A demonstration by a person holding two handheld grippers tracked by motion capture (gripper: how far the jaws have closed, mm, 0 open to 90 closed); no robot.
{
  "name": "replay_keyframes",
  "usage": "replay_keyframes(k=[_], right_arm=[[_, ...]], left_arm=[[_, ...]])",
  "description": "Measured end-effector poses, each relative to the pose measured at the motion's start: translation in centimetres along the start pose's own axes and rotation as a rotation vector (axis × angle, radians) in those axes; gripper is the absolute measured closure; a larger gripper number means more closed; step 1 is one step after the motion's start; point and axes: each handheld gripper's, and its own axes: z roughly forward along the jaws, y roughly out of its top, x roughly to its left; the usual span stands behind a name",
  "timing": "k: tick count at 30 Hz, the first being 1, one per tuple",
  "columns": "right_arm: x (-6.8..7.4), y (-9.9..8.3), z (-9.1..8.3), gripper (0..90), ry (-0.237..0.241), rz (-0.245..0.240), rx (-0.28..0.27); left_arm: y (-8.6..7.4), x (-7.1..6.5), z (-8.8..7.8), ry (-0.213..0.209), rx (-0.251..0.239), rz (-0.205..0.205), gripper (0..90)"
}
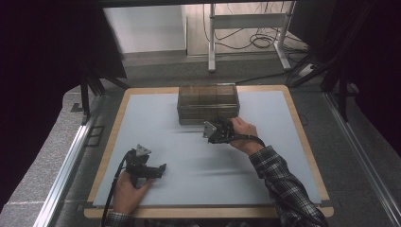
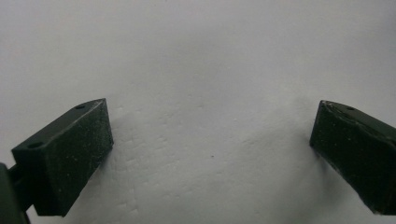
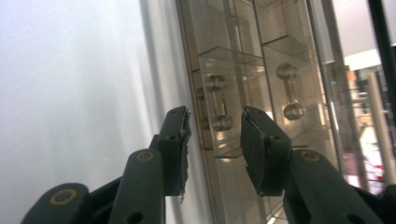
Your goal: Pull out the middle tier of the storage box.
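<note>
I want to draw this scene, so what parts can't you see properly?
- What is inside the clear plastic drawer box: too small and dim in the high view; glare in the right gripper view.
- The right tool pads' touch on the clear drawer handle: cannot be told; a finger hides part.
- The left tool body: cut off by the bottom edge of the left gripper view.
- The room's sides: dark in the high view.

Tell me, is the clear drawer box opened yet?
Not yet. The clear drawer box looks fully shut in the high view. In hand: the right hand-held gripper is at its front, jaws apart around a small drawer handle, not pinching it. The left hand-held gripper rests open over the table. Pulling a drawer is left.
</note>
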Motion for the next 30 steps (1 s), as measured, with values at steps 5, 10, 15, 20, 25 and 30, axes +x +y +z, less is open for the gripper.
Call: replay_keyframes(k=[5,10,15,20,25,30], right_arm=[[-0.7,-0.2,-0.1,60.7,0.05,0.034,-0.013],[-1.6,-0.5,-0.2,60.3,0.104,0.089,-0.034],[-2.5,-0.9,-0.4,59.7,0.155,0.148,-0.046],[-3.3,-1.3,-0.3,58.6,0.207,0.177,-0.06],[-4.0,-1.7,0.0,58.6,0.249,0.188,-0.06],[-4.6,-2.1,0.2,58.6,0.282,0.21,-0.069]], left_arm=[[0.0,-0.1,0.0,-0.002,0.0,-0.008,0.0],[0.0,-0.1,0.0,-0.002,0.0,-0.008,0.0],[0.0,-0.1,0.0,-0.002,0.0,-0.008,0.0],[0.0,-0.1,0.0,-0.002,0.0,-0.008,0.0],[0.0,-0.1,0.0,-0.002,0.0,-0.008,0.0],[0.0,-0.1,0.0,-0.002,0.0,-0.008,0.0]])
